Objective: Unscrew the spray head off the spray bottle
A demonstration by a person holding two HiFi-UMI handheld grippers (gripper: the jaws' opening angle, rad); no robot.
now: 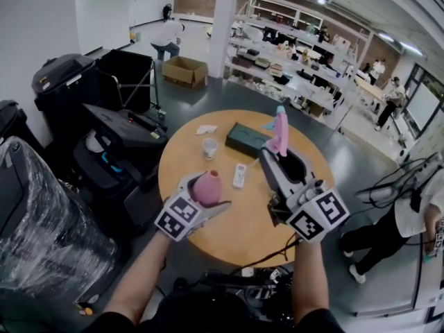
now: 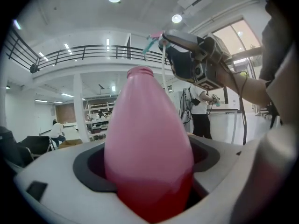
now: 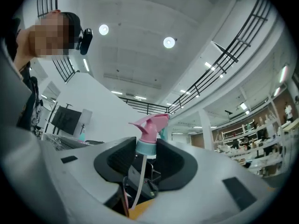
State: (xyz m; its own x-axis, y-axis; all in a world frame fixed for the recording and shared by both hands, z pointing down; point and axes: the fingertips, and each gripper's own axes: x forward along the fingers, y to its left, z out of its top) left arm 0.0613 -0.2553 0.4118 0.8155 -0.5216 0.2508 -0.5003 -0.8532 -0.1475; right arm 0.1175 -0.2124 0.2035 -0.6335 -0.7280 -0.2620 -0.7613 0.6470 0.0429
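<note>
The pink bottle (image 2: 148,139), neck open and red liquid (image 2: 154,195) in its lower part, is clamped by the left gripper (image 1: 208,194) above the table (image 1: 243,234). The spray head (image 3: 150,125), tube (image 3: 139,181) dangling, is pinched at its collar by the right gripper (image 3: 147,149), apart from the bottle.

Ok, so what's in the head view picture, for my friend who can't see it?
Over a round wooden table, the left hand-held gripper holds a pink plastic bottle and the right hand-held gripper holds the pink plastic spray head up, apart from it. A white cup, a white remote and a dark box sit on the table.
</note>
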